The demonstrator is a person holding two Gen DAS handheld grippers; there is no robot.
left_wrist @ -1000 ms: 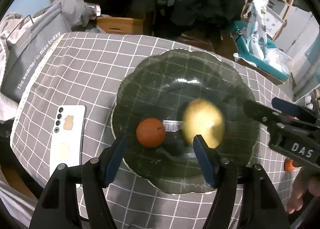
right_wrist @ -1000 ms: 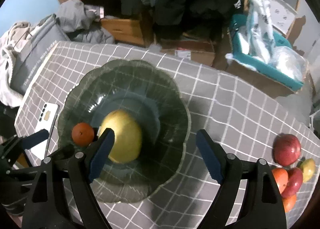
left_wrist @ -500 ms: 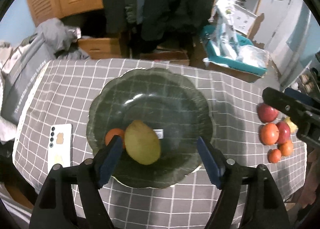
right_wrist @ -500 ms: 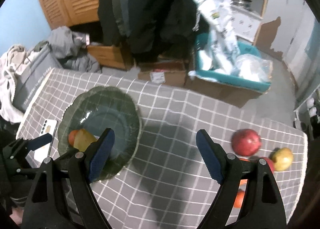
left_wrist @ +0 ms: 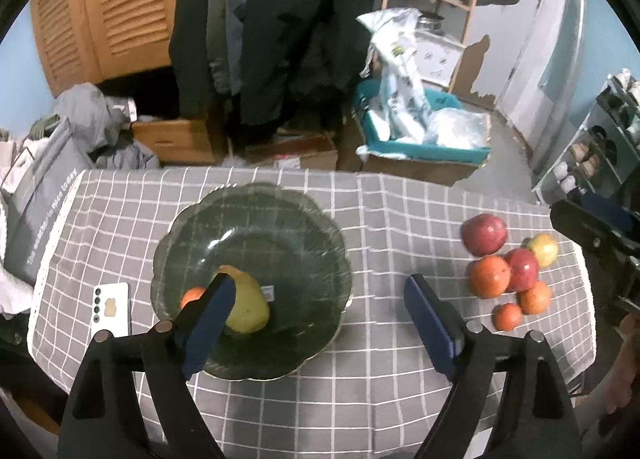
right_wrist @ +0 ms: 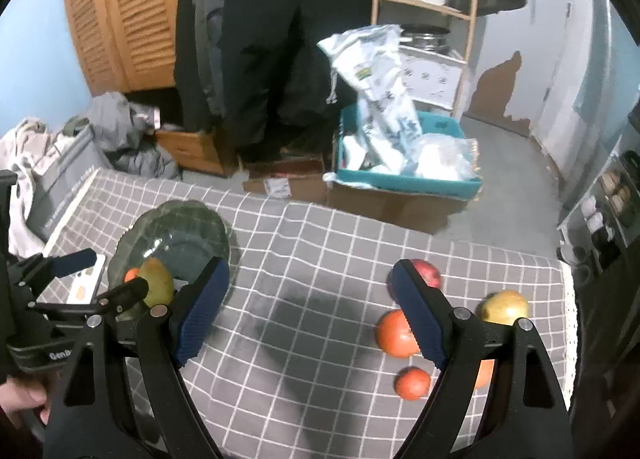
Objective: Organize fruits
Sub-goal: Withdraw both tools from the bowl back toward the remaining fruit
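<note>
Your checked counter (left_wrist: 380, 371) carries the dark glass bowl (left_wrist: 256, 219), which already gathers a yellow pear (left_wrist: 250, 305) and a small orange (left_wrist: 191, 295). The remaining fruit pile (left_wrist: 510, 271) waits well apart. Your left tongs (left_wrist: 316, 311) are opening, empty; your right tongs (right_wrist: 310, 311) hang wide, empty, near a tomato (right_wrist: 394, 333).

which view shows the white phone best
The left wrist view. There the white phone lies almost wholly in sight on the checked cloth, left of the glass bowl. The right wrist view shows only a sliver of it behind the left gripper.
</note>
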